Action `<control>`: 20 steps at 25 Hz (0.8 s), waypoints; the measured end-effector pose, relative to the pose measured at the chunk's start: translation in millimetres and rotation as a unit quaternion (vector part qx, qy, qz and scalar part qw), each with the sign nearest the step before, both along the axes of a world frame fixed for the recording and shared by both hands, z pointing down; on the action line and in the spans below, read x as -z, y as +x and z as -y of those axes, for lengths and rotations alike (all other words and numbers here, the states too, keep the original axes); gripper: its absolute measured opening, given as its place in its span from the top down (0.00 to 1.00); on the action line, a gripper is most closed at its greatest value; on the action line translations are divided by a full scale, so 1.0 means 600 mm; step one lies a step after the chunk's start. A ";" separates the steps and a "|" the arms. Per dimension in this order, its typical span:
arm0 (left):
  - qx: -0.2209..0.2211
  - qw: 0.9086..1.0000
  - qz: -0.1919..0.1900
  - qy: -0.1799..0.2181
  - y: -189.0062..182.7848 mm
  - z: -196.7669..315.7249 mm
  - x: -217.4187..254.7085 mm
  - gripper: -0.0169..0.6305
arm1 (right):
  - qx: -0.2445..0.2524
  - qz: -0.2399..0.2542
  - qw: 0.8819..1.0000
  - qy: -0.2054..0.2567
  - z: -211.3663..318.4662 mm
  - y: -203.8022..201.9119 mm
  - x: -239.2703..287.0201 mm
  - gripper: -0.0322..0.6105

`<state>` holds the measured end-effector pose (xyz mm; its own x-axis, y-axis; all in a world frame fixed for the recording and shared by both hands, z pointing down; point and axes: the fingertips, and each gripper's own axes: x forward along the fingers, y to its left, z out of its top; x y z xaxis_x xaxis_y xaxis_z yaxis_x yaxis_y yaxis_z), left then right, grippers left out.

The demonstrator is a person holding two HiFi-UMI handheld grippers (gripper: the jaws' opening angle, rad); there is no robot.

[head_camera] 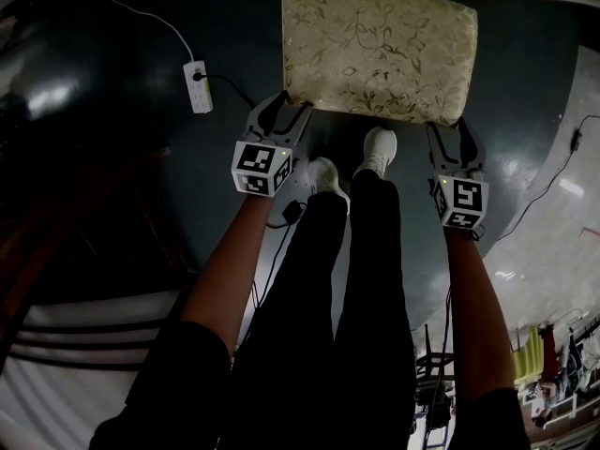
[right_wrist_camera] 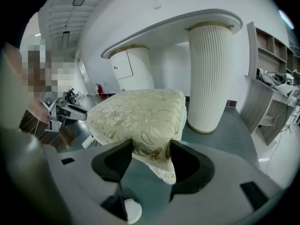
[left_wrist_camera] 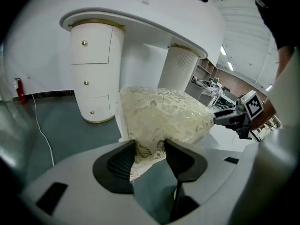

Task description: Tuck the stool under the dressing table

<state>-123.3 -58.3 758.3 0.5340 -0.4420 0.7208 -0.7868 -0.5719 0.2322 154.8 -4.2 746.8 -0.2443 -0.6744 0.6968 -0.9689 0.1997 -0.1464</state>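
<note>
1. A dark, glossy floor [head_camera: 525,111] fills the head view.
2. On the far side stands the white desk [left_wrist_camera: 140,25]. Its curved top rests on a drawer pedestal [left_wrist_camera: 93,74] at the left and a fluted column [right_wrist_camera: 211,74] at the right, with an open gap between them.
3. The stool [head_camera: 380,50] has a cream cushion with a gold leaf pattern. It stands on the floor on the near side of that gap and, as far as I can judge, is not yet under the desk top.
4. The person's legs, in dark trousers and pale shoes [head_camera: 380,148], stand just near of the stool's near edge.
5. The left hand-held gripper [head_camera: 284,111] is closed on the cushion's near-left corner, pinching the fabric. The right hand-held gripper [head_camera: 450,131] is closed the same way on the near-right corner.
6. A white power strip [head_camera: 198,86] lies on the floor to the left of the stool, clear of it, with a cable running off.
7. The step in hand is probably the push towards the far side.
   - Both hand-held grippers should advance evenly so the stool stays square.
   - It should be steered midway between the pedestal and the column.
   - The push should be low and gentle, because the grip is only on soft cushion fabric, which may give or slip.
</note>
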 end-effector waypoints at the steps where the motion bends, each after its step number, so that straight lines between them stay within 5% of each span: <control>1: 0.003 1.000 0.003 0.000 0.000 0.000 0.000 0.65 | 0.006 0.003 1.000 0.000 -0.002 0.001 -0.001 0.55; 10: 0.015 0.999 0.042 -0.005 -0.002 0.004 0.004 0.65 | -0.013 0.034 0.999 -0.012 -0.011 -0.003 -0.009 0.55; 20: 0.009 1.000 0.027 -0.005 -0.002 0.010 0.001 0.65 | -0.021 0.019 1.000 -0.011 -0.012 -0.007 -0.007 0.55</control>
